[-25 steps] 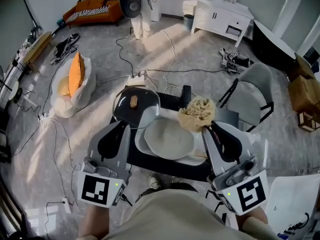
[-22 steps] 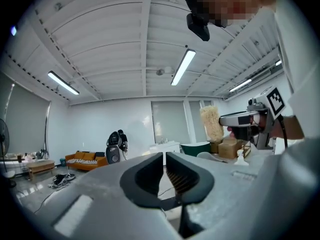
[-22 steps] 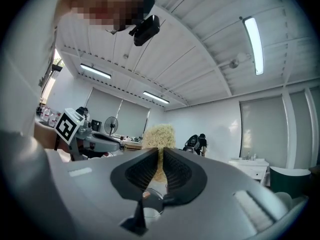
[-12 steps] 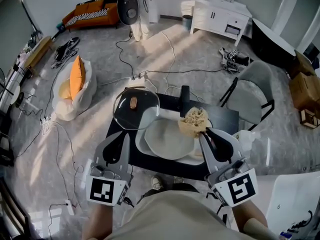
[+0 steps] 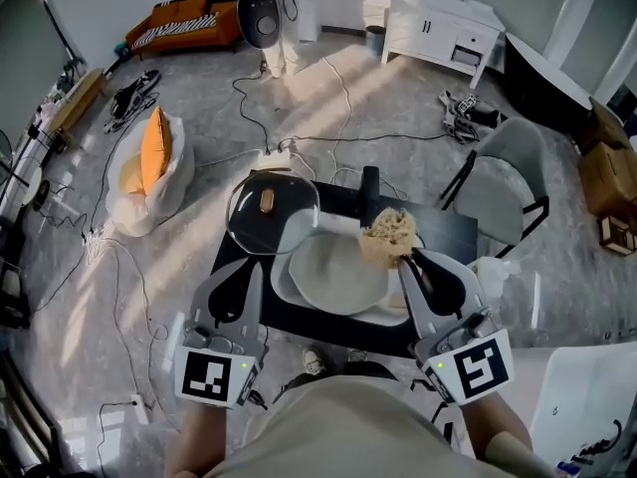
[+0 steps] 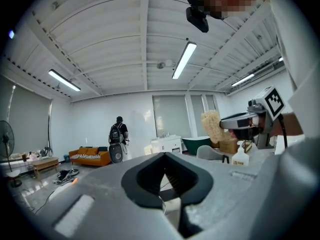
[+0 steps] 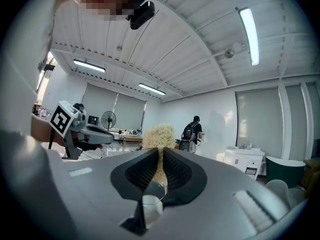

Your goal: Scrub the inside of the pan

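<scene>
A round pan (image 5: pixel 336 272) with a pale grey inside sits on the black table (image 5: pixel 299 319), its black handle (image 5: pixel 369 187) pointing away from me. My right gripper (image 5: pixel 409 258) is shut on a tan loofah scrubber (image 5: pixel 389 235), which hangs over the pan's far right rim. In the right gripper view the loofah (image 7: pixel 159 134) sticks out between the closed jaws. My left gripper (image 5: pixel 257 267) is at the pan's left side with its jaws shut. I cannot tell whether anything is between them. The left gripper view shows the right gripper (image 6: pixel 245 121) and loofah (image 6: pixel 212 125).
A glass lid (image 5: pixel 271 212) lies on the table's far left, beside the pan. A white pump bottle (image 5: pixel 490 270) stands at the right. A grey chair (image 5: pixel 508 192) is past the table's right corner. Cables and a beanbag (image 5: pixel 149 167) lie on the floor, and a person (image 5: pixel 274 18) stands far back.
Both grippers have come down toward the table. The loofah has sunk with the right gripper and is now closer to the pan's rim. The left gripper's jaws look narrower.
</scene>
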`<state>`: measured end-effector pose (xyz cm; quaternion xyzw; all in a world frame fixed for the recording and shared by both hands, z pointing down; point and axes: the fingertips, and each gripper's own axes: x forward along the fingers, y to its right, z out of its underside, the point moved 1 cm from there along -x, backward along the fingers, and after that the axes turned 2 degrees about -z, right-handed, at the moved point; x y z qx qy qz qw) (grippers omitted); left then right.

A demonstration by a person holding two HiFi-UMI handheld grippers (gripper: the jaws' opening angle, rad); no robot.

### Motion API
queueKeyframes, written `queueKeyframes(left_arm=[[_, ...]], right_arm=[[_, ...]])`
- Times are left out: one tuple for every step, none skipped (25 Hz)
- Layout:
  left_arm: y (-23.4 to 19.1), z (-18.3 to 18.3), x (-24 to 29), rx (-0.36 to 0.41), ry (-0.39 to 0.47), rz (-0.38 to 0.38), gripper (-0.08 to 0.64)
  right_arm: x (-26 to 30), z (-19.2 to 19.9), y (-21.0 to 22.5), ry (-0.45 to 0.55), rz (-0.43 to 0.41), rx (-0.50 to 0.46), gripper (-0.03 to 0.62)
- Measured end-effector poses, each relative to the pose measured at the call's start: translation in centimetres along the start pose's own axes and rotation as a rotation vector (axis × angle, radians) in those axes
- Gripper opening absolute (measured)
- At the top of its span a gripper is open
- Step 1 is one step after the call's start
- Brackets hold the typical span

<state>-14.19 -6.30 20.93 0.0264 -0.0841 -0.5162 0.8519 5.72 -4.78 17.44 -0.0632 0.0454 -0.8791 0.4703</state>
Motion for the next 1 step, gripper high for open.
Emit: queueKeyframes(left_arm=[[0.01,-0.08,-0.05,0.001,0.0,0.0,0.002]], right_arm=[[0.0,-0.1,-0.02,0.002,-0.001,0.0,0.035]])
